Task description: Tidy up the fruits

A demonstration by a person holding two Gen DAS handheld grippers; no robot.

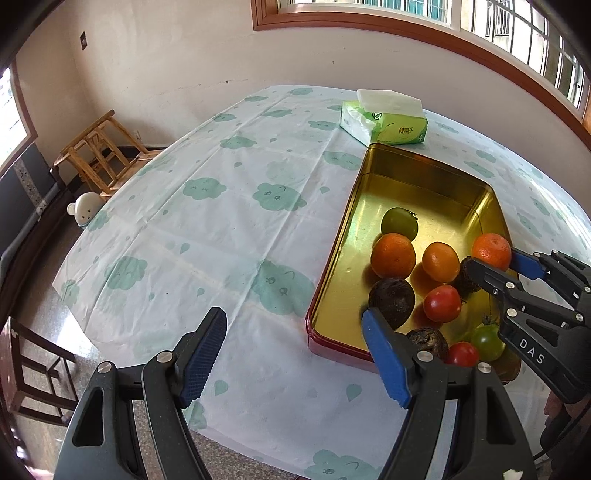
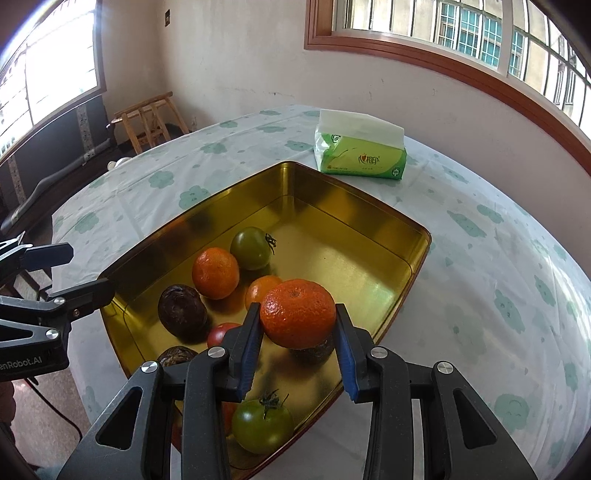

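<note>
the right gripper (image 2: 298, 334) is clenched on an orange (image 2: 297, 313) over the gold tin (image 2: 388, 221), seemingly clear of the fruit beneath, so a slip drops it among them, while the left gripper (image 1: 293, 354) hangs spread and empty.

Bright window (image 2: 461, 33) daylight, glare inside tin (image 2: 369, 291), fisheye-bent edges, sharp focus.

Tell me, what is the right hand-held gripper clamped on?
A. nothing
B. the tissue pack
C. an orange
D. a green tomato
C: in the right wrist view the right hand-held gripper has both blue pads pressed against an orange, held over the tin.
</note>
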